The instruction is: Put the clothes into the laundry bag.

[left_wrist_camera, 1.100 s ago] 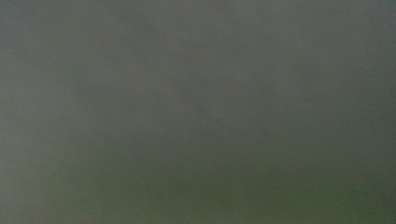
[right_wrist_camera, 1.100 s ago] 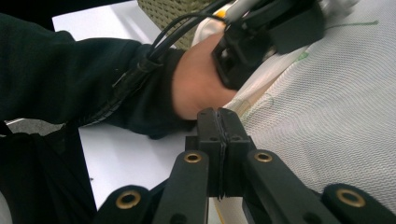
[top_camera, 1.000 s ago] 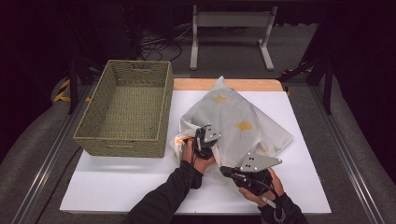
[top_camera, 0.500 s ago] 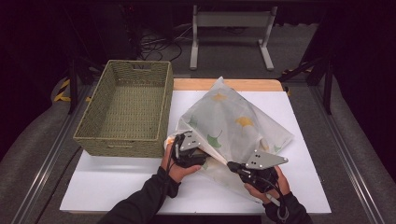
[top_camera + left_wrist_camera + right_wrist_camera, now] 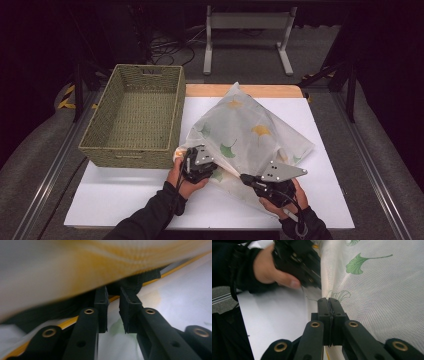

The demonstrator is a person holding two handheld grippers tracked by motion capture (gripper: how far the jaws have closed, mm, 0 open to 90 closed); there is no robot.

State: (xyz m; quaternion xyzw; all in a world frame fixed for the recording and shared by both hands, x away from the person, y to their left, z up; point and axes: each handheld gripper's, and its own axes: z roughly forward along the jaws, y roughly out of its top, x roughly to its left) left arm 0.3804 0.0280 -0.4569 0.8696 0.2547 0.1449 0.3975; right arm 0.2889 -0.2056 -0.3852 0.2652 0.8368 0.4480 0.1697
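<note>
A translucent white fabric bag printed with green and yellow ginkgo leaves (image 5: 250,135) lies on the white table top (image 5: 125,195), just right of the woven olive-green rectangular basket (image 5: 137,117) and touching the basket's near right corner.

The left gripper (image 5: 200,167) sits at the bag's near left corner, close to that basket corner. A second ago it was farther from the basket, more over the bag's middle; half a second ago it had swung toward the basket, where it is now. Its jaws have just been closing: in the left gripper view (image 5: 113,311) a narrow gap remains between the pads, with the bag's yellow-edged hem running across just beyond them, and no cloth visibly pinched.

The right gripper (image 5: 247,179) is at the bag's near edge, on the side away from the basket, and has kept its place across the frames. In the right gripper view (image 5: 328,302) its pads are pressed together on a fold of the bag's mesh cloth.
</note>
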